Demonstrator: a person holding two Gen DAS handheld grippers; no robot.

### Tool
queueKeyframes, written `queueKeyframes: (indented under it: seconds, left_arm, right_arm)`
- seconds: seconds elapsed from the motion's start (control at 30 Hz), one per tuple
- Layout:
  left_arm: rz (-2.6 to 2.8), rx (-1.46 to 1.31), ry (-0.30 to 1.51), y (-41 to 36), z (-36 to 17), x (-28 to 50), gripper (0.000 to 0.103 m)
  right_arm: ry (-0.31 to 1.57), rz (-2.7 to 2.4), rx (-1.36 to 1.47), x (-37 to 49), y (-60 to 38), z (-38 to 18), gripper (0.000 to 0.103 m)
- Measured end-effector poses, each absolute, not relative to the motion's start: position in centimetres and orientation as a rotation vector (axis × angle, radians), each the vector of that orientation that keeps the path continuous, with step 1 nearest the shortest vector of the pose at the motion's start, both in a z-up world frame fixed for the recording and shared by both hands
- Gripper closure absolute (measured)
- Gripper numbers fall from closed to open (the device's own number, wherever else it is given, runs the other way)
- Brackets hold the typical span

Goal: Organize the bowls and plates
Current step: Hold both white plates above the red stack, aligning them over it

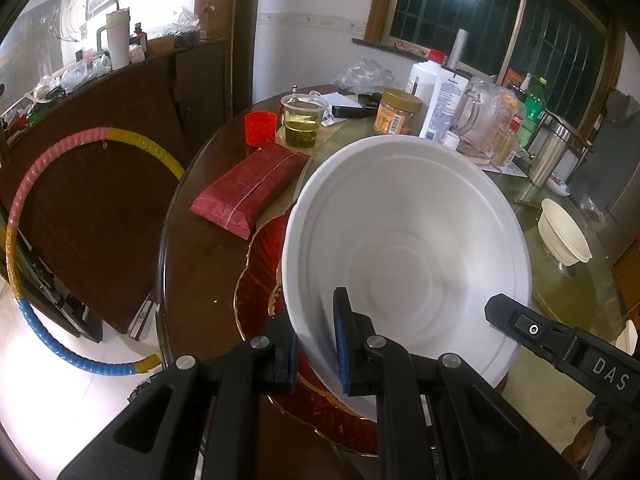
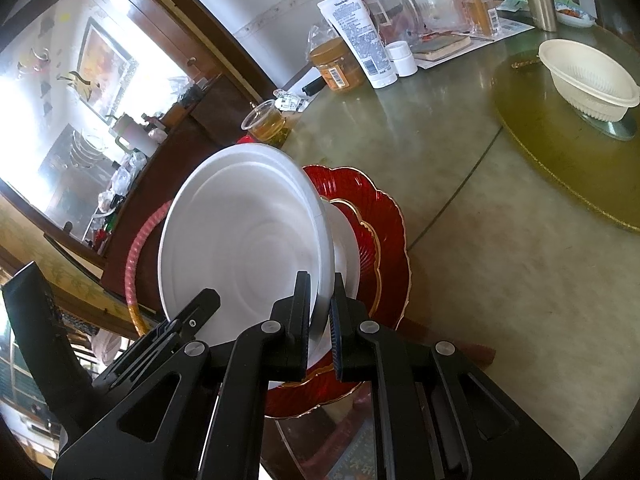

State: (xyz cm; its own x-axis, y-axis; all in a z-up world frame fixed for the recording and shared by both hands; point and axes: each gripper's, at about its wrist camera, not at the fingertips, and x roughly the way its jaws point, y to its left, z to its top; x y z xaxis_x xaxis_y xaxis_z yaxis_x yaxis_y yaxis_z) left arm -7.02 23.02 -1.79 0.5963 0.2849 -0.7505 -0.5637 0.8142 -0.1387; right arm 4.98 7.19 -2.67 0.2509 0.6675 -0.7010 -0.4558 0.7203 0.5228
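A large white bowl is held tilted above a red scalloped plate with a gold rim on the table. My left gripper is shut on the bowl's near-left rim. My right gripper is shut on the opposite rim of the same white bowl, over the red plate. The right gripper's finger shows in the left wrist view. A small cream ribbed bowl stands on a gold turntable at the far right; it also shows in the left wrist view.
A red packet, a red cup, a cup of green tea, a jar, a lotion tube, a glass jug and bottles crowd the table's far side. A hoop leans on the dark wood panel at left.
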Motion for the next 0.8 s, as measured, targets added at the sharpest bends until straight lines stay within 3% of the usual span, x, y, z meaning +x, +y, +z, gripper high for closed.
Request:
queueKeyframes:
  seconds: [0.8]
  left_arm:
    - [0.519,-0.389,0.788,22.93,-1.55,-7.02,0.088]
  right_arm:
    - [1.078,0.784,0.240,5.11,7.03,-2.78,0.094]
